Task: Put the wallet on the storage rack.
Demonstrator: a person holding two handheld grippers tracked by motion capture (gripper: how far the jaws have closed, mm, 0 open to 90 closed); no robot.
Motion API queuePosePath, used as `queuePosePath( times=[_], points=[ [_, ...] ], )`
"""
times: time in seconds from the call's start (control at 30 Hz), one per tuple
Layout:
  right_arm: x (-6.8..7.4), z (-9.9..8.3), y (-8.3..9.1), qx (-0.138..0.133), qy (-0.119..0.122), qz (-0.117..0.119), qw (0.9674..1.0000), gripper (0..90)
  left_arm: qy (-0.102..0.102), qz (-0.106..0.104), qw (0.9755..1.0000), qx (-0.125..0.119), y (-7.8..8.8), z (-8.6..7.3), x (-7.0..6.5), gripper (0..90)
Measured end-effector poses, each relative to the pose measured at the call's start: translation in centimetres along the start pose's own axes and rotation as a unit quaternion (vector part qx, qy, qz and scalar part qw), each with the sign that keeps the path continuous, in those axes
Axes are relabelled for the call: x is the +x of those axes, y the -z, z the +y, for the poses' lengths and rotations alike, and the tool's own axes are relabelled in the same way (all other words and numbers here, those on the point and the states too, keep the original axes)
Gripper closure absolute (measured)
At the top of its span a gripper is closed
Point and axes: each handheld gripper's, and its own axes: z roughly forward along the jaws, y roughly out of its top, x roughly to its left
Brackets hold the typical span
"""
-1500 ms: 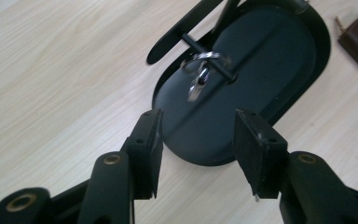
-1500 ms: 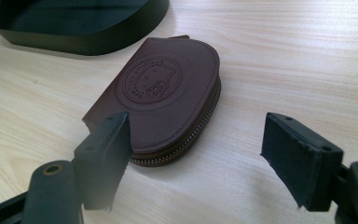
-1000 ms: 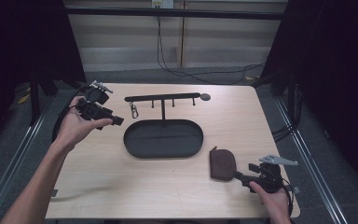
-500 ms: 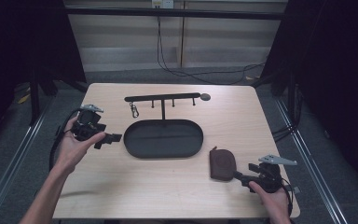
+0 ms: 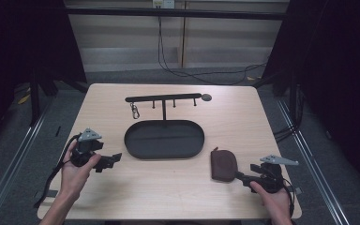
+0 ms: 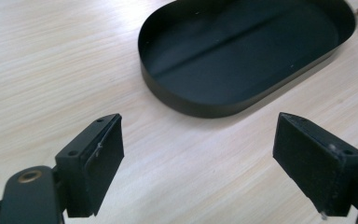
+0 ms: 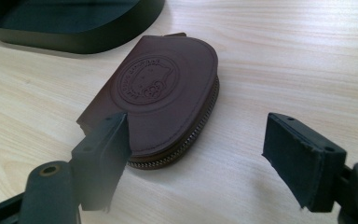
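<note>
Pale wood-grain table (image 5: 178, 187) in a dark room: left of the oval black metal tray (image 5: 164, 139), the left gripper (image 5: 115, 158) holds its jaws apart, empty; right of the tray, the right gripper (image 5: 242, 176), jaws apart, faces a brown embossed leather zip pouch (image 5: 223, 165).

Pale wooden table (image 5: 243, 117), grey floor (image 5: 23, 140), seemingly dark curtains (image 5: 337, 56) around.

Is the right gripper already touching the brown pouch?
Cannot tell. In the right gripper view the right gripper stands open; one pad overlaps the brown pouch edge, the other is clear over the table. No gap or contact shows plainly.
</note>
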Motion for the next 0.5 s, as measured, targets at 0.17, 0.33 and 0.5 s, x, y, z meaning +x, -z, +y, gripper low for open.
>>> queuePosePath(
  times=[0.17,0.33,0.5],
  points=[
    [-0.1,0.2,0.2,0.014,-0.013,0.005,0.9998,27.4,0.003,-0.005,1.0000,0.000,0.6,-1.9,-0.8,20.9],
    [0.4,0.6,0.1,0.024,-0.002,0.019,0.9995,27.5,0.022,-0.013,0.9995,-0.018,1.7,-4.0,-1.3,20.6],
    [0.7,1.2,0.7,0.021,0.005,0.019,0.9996,28.6,0.026,-0.031,0.9992,-0.003,1.6,-6.2,-1.4,20.5]
  ],
)
